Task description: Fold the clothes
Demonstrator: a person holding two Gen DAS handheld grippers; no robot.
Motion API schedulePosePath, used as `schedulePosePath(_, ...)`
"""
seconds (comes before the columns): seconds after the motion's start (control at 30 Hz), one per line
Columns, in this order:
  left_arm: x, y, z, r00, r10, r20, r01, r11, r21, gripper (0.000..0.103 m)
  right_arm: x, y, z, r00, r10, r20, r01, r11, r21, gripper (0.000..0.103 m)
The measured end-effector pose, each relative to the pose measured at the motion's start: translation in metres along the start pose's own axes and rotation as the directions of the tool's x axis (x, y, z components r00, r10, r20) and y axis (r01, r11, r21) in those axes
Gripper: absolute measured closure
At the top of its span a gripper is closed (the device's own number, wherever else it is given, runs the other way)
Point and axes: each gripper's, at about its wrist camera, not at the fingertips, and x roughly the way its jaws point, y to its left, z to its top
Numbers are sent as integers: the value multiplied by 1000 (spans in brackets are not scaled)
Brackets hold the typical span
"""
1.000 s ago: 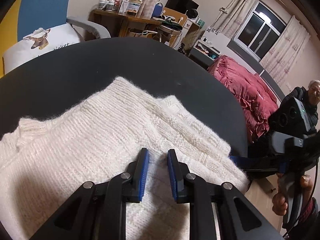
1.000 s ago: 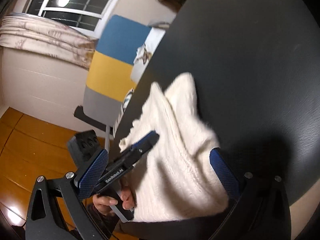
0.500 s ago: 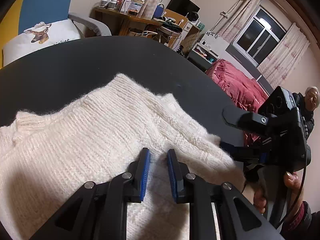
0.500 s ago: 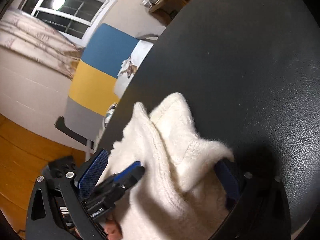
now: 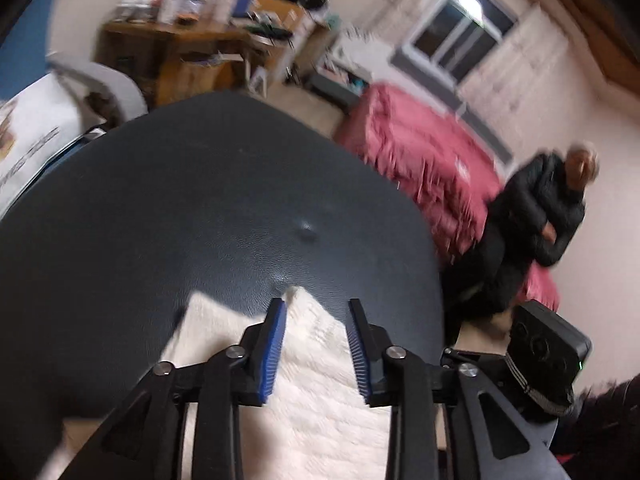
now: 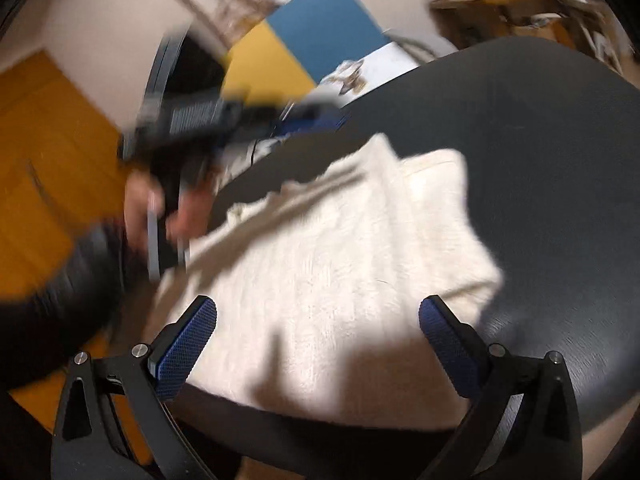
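A fold appears just completed: the left gripper has just been opening, its jaws released with nothing pressed between the pads, and the right gripper stands wide and empty, both raised clear of the sweater, which lies below and just ahead of them on the table. The next move likely calls for choosing a fresh edge to grasp. The sweater is cream, chunky ribbed knit, a soft rough rectangle; the table is dark, grained and rounded.
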Motion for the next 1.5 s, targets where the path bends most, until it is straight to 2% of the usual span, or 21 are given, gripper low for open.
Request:
schedulePosePath(0.1, 32, 8, 18, 991, -42, -131, 43, 999, 7, 69, 19, -6, 2, 1000, -28, -10, 28, 1000, -4, 0)
schedulePosePath(0.23, 69, 25, 22, 964, -41, -263, 36, 999, -22, 69, 12, -19, -2, 1000, 26, 16, -26, 999, 23, 0)
schedulePosePath(0.3, 74, 34, 21, 959, -77, -273, 66, 997, -50, 69, 10, -25, -4, 998, 51, 24, -51, 998, 29, 0)
schedulePosePath(0.4, 74, 36, 21, 953, -132, -271, 124, 991, -44, 69, 8, -29, -6, 998, 58, 27, -59, 998, 22, 0)
schedulePosePath(0.6, 85, 42, 27, 944, -126, -306, 122, 992, -33, 69, 4, -26, -7, 998, 54, 40, -54, 998, 10, 0)
schedulePosePath(0.73, 88, 34, 24, 921, -184, -344, 193, 981, -10, 69, 0, -27, -10, 997, 63, 52, -63, 998, 3, 0)
schedulePosePath(0.83, 94, 22, 22, 916, -144, -375, 177, 983, 55, 69, 0, -27, -10, 996, 67, 54, -67, 998, 3, 0)
schedulePosePath(1.0, 92, 13, 31, 926, -189, -328, 222, 973, 65, 70, 1, -27, -12, 995, 70, 64, -70, 998, -1, 0)
schedulePosePath(1.07, 94, 4, 29, 921, -191, -339, 238, 966, 101, 74, 1, -26, -12, 996, 68, 65, -68, 998, -9, 0)
schedulePosePath(1.13, 96, -5, 23, 925, -143, -351, 212, 963, 168, 79, 1, -26, -12, 996, 66, 65, -65, 998, -18, 0)
schedulePosePath(1.2, 89, -4, 16, 921, -131, -366, 213, 958, 193, 79, 1, -25, -13, 996, 65, 67, -64, 998, -24, 0)
schedulePosePath(1.27, 86, 0, 15, 925, -122, -359, 199, 962, 186, 80, 1, -25, -14, 995, 66, 72, -65, 998, -24, 0)
schedulePosePath(1.33, 88, 3, 13, 929, -77, -361, 154, 970, 188, 79, 2, -24, -14, 995, 63, 75, -61, 998, -25, 0)
schedulePosePath(1.4, 90, 3, 14, 933, -80, -352, 143, 977, 159, 78, 3, -23, -14, 996, 56, 75, -54, 998, -28, 0)
schedulePosePath(1.43, 90, -1, 15, 943, -57, -329, 119, 978, 170, 82, 3, -23, -14, 996, 54, 75, -52, 998, -30, 0)
schedulePosePath(1.47, 87, -4, 14, 952, -47, -303, 108, 976, 188, 99, 3, -22, -14, 996, 50, 74, -47, 998, -36, 0)
schedulePosePath(1.5, 84, -6, 12, 960, -38, -276, 98, 974, 206, 98, 3, -21, -15, 996, 46, 74, -43, 998, -42, 0)
